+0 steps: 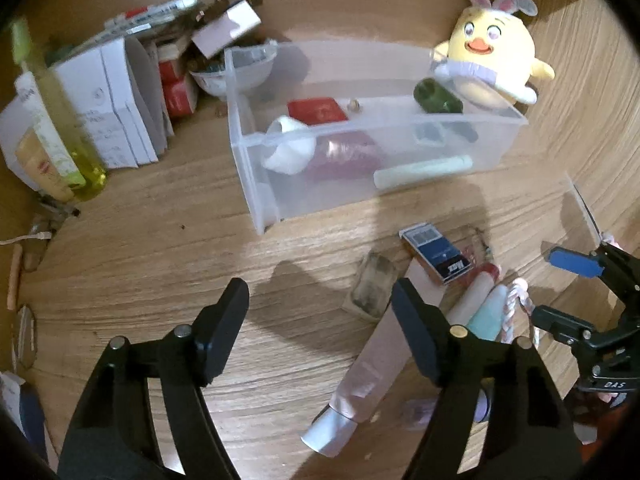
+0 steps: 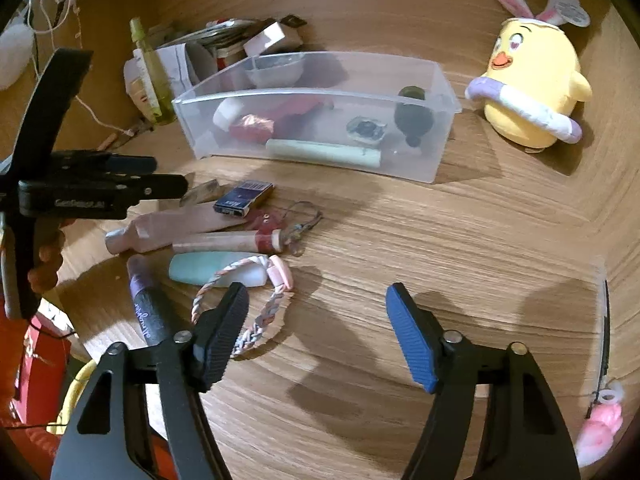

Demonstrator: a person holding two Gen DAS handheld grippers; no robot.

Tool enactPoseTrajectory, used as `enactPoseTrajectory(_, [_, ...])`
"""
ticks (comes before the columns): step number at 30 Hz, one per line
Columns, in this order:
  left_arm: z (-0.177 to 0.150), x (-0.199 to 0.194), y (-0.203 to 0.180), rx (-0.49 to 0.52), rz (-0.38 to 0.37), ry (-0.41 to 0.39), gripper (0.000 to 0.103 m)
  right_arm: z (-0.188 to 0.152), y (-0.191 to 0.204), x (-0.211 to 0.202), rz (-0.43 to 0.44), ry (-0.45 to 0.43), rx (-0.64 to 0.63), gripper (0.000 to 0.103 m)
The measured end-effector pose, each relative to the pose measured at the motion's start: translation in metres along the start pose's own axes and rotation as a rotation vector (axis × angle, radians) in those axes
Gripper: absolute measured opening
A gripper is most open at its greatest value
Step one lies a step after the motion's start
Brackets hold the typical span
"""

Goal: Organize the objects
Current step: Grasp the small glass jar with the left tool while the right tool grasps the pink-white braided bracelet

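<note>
A clear plastic bin [image 1: 512, 140] [image 2: 434, 152] on the wooden table holds a red box [image 1: 316, 109], a dark green bottle [image 1: 438, 98] [image 2: 412, 114], a pale green tube [image 1: 424, 168] [image 2: 324, 152] and other small items. Loose items lie in front of it: a blue box [image 1: 436, 254] [image 2: 244, 198], a pink tube [image 1: 362, 376] [image 2: 168, 226], a mint bottle [image 2: 212, 266], a braided bracelet [image 2: 260, 320] and a purple-capped tube [image 2: 148, 308]. My left gripper [image 1: 320, 304] is open and empty above the table, near the pink tube. My right gripper [image 2: 316, 304] is open and empty beside the bracelet.
A yellow chick plush with bunny ears [image 1: 492, 56] [image 2: 532, 92] sits right of the bin. Boxes, papers and a yellow-green bottle [image 1: 60, 120] [image 2: 150, 72] are piled at the back left. A small glass bowl [image 1: 236, 68] stands behind the bin. A pink charm [image 2: 600, 432] lies at the right edge.
</note>
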State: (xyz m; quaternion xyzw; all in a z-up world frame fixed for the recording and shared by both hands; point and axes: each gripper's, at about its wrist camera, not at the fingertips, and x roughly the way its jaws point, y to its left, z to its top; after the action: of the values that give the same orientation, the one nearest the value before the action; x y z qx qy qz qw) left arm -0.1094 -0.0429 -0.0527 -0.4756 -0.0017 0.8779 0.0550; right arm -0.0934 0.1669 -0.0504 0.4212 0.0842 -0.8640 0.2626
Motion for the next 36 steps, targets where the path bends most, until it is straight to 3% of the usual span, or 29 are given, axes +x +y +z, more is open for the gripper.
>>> enactPoseTrajectory(12, [0.011, 0.015, -0.003, 0.066, -0.069, 0.055, 0.068, 0.009, 0.003, 0.016, 0.007, 0.045, -0.009, 0.023])
enactPoseTrajectory(18, [0.015, 0.02, -0.004, 0.073, -0.098, 0.058, 0.061, 0.013, -0.003, 0.02, -0.009, 0.045, 0.006, 0.015])
enactPoseTrajectory(22, [0.017, 0.022, -0.004, 0.07, -0.106, 0.061, 0.057, 0.014, -0.009, 0.022, -0.021, 0.038, 0.021, 0.012])
enactPoseTrajectory(27, [0.02, 0.02, 0.003, 0.041, -0.075, 0.061, 0.039, 0.016, -0.016, 0.023, -0.032, 0.029, 0.043, 0.012])
enactPoseTrajectory(36, [0.015, 0.023, -0.003, 0.065, -0.08, 0.079, 0.039, 0.02, -0.024, 0.019, -0.043, 0.0, 0.073, 0.012])
